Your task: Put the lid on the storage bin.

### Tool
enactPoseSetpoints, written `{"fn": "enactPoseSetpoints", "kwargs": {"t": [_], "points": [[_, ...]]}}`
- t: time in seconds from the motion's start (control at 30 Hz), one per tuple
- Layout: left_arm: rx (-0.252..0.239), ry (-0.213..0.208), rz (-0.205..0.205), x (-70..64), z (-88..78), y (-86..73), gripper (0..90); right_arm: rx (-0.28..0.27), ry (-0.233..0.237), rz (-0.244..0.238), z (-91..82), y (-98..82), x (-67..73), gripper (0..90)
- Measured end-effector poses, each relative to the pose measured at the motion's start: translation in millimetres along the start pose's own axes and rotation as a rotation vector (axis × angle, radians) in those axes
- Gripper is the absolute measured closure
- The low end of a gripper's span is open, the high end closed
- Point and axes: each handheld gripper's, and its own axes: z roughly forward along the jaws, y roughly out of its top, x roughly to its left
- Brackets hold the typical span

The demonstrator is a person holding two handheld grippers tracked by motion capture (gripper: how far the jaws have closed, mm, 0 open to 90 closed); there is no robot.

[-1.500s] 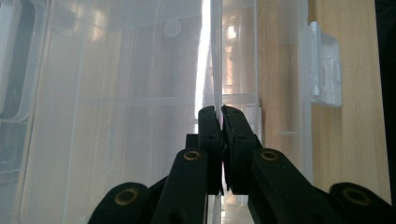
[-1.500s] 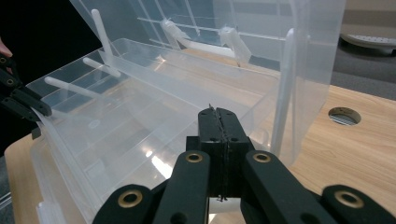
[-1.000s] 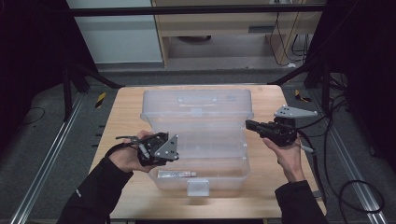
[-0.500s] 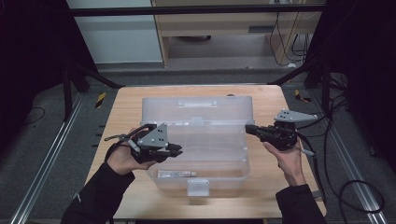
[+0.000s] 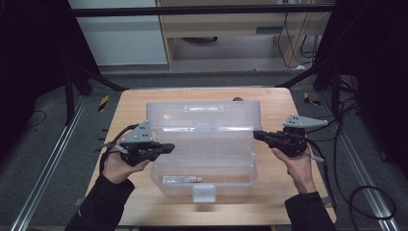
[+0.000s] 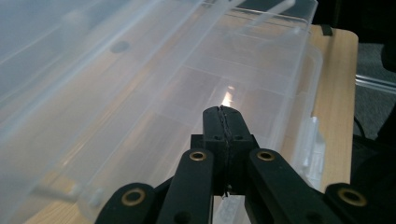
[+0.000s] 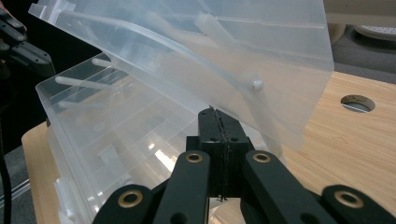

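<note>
A clear plastic compartment box [image 5: 207, 154] stands on the wooden table [image 5: 279, 192], its lid [image 5: 202, 113] half raised. A small tube [image 5: 182, 179] lies in the front compartment. My left gripper [image 5: 169, 147] is shut with nothing in it. Its jaws have just been closing, and its tip points right at the box's left rim. In the left gripper view the closed jaws of the left gripper [image 6: 223, 112] hang over the box's compartments [image 6: 187, 93]. My right gripper [image 5: 256, 135] is shut and empty at the box's right end. In its own view, the right gripper's tip [image 7: 216, 114] sits just below the tilted lid [image 7: 224, 42].
A white latch [image 5: 203, 192] juts from the box's front wall. There is a round hole [image 5: 237, 99] in the table behind the box. Metal frame rails run along the floor on both sides. Cables trail at the right.
My left gripper has swung round to point right and moved up along the box's left side. The lid's top edge stands a little lower. The right gripper has stayed put.
</note>
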Motion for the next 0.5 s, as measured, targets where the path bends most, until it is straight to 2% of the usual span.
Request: {"fn": "enactPoseSetpoints", "kwargs": {"t": [0.03,0.13,0.2,0.5], "points": [[-0.011,0.007,-0.024,2.0,-2.5,-3.0,89.9,0.002,0.001,-0.001,0.0,-0.1,0.2,90.0],[-0.025,0.037,-0.061,8.7,-10.3,-11.6,89.9,0.007,-0.001,-0.004,-0.3,-0.4,0.9,90.0],[-0.021,0.048,-0.067,11.6,-14.5,-15.6,89.9,0.013,-0.003,-0.008,-0.7,-0.7,1.2,90.0],[-0.048,0.096,-0.148,24.7,-29.8,-34.7,89.9,0.03,-0.003,-0.017,-1.9,-3.9,4.0,90.0]]}}
